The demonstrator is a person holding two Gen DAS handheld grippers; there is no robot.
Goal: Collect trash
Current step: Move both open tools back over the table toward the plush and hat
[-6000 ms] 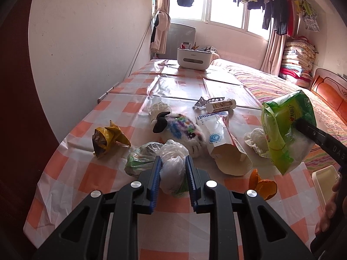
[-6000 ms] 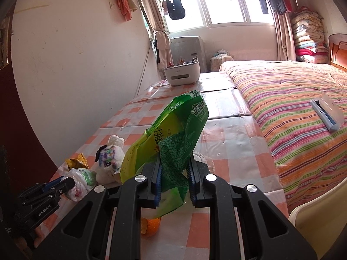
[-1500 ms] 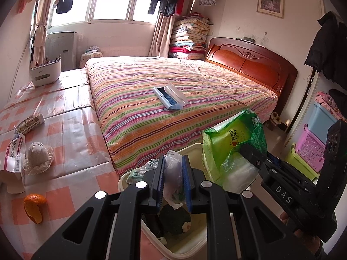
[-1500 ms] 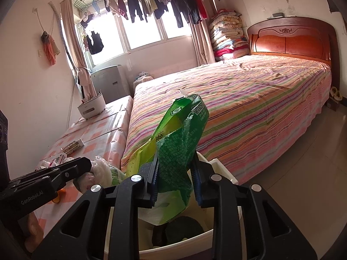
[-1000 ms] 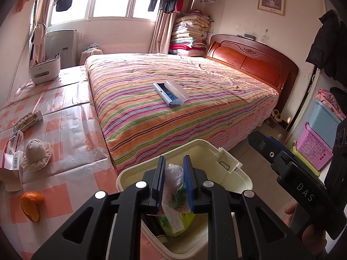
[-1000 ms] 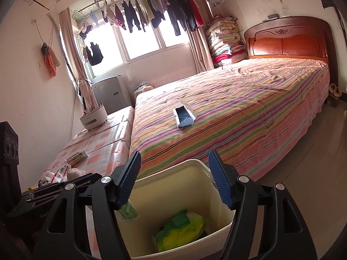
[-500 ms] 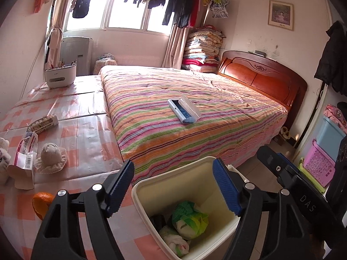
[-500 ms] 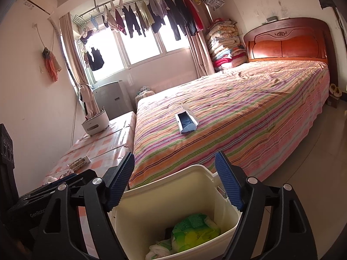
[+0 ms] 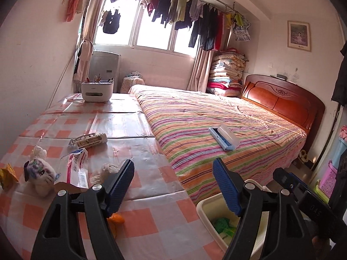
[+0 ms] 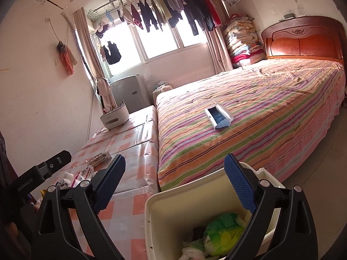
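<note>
A cream trash bin stands beside the checked table; a green bag and white plastic lie inside it. The bin also shows in the left wrist view. My left gripper is open and empty above the table's edge. My right gripper is open and empty above the bin. On the table lie a red-and-white packet, a snack wrapper, orange peel, a yellow wrapper and a white crumpled wad.
A plush toy sits at the table's left. A white caddy stands at the far end. A striped bed with a blue-and-white case runs along the table's right side. Baskets stand on the floor at right.
Both grippers opened and dropped their bags into the bin. Since half a second ago the left gripper has swung left and up toward the table; the right has risen slightly.
</note>
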